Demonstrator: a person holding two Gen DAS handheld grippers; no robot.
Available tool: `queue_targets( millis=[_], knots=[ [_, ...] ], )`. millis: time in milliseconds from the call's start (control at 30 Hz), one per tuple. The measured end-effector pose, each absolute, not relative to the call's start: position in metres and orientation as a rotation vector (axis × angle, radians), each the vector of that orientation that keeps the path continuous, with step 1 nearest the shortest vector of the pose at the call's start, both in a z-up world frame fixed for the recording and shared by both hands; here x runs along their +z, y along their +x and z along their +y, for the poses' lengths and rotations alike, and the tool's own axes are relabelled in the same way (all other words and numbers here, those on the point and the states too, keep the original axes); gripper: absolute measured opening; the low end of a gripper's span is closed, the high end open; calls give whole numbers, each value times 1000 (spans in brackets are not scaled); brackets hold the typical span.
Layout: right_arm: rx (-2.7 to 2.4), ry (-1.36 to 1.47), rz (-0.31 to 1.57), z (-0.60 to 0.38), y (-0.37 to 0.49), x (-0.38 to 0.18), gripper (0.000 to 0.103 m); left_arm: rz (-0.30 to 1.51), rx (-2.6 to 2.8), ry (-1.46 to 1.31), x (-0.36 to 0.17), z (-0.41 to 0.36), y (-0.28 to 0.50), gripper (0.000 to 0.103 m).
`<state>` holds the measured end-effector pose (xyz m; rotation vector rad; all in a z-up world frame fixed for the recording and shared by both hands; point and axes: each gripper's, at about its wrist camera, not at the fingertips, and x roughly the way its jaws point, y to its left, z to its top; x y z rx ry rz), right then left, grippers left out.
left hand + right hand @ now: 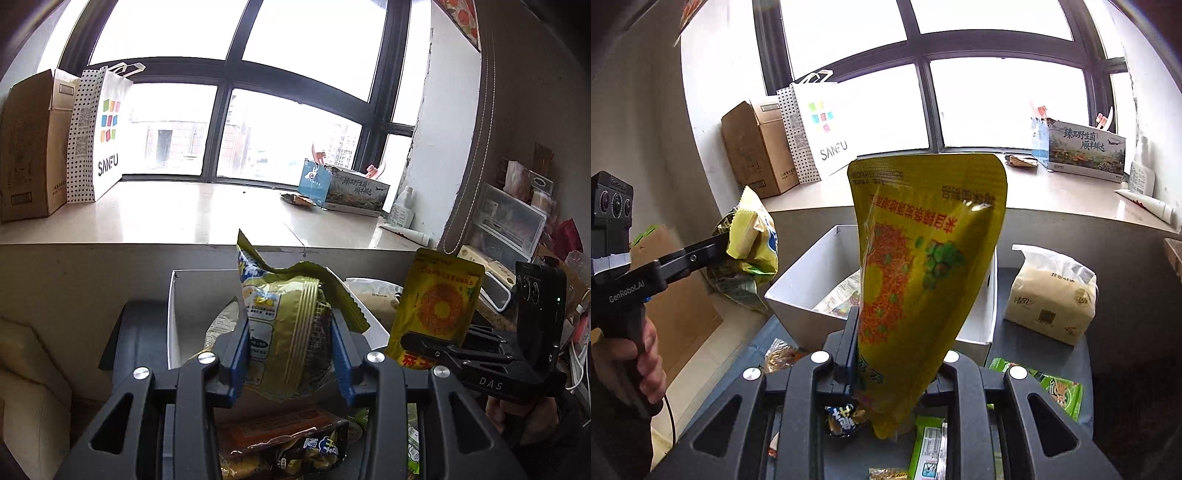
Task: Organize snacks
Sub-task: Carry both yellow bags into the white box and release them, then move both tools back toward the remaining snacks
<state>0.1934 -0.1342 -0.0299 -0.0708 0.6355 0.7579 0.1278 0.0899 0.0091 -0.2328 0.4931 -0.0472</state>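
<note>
Between the blue pads of the left gripper [290, 354] sits a crumpled olive-green snack bag [284, 317], pinched on both sides and standing up out of the jaws, its torn top edge flaring to the right. It hangs above the near edge of a white open box [173, 317] that rests on a dark table [142, 332]. More snack packets [284, 446] lie loose on the table beneath the gripper.

To the right, the right gripper [897, 363] clamps a tall yellow pouch [923, 277] by its lower corner, so the pouch rises upright and its print reads upside down. Seen from the right wrist camera, the pouch stands in front of the white box [812, 273], which already holds a pale packet [842, 295]. Green packets [1052, 387] lie on the table at the lower right, and a beige tissue pack [1052, 295] sits just beside the box on its right.

A hand [639, 354] grips the handle of the left tool at the far left of that view.

Behind everything runs a pale window ledge [184, 214] carrying a brown cardboard box [29, 147], a white shopping bag [107, 136] and a printed carton [351, 188].
</note>
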Motion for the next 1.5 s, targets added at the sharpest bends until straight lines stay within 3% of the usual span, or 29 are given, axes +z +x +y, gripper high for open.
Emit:
queue_targets(
  millis=[233, 267, 300, 333, 367, 400, 800, 1100, 1500],
  knots=[
    [708, -62, 708, -100, 269, -35, 25, 605, 64, -231, -15, 108, 208, 47],
    [702, -71, 718, -96, 276, -36, 26, 623, 68, -211, -19, 107, 215, 49],
    [701, -81, 723, -93, 282, -38, 26, 635, 77, -184, -22, 105, 220, 57],
    [689, -89, 727, -91, 287, -39, 33, 647, 100, -154, -25, 104, 224, 68],
    [677, -96, 736, -89, 292, -40, 64, 661, 112, -135, -27, 103, 229, 98],
    [664, -101, 742, -87, 294, -41, 103, 660, 120, -128, -28, 102, 230, 103],
    [645, -103, 664, -103, 276, -30, 103, 650, 94, -189, -27, 115, 196, 103],
    [696, -109, 623, -130, 214, -26, 103, 599, 23, -165, -12, 93, 118, 103],
    [653, -153, 703, -199, 109, -74, 103, 626, -58, -225, -53, 47, 24, 103]
  ],
)
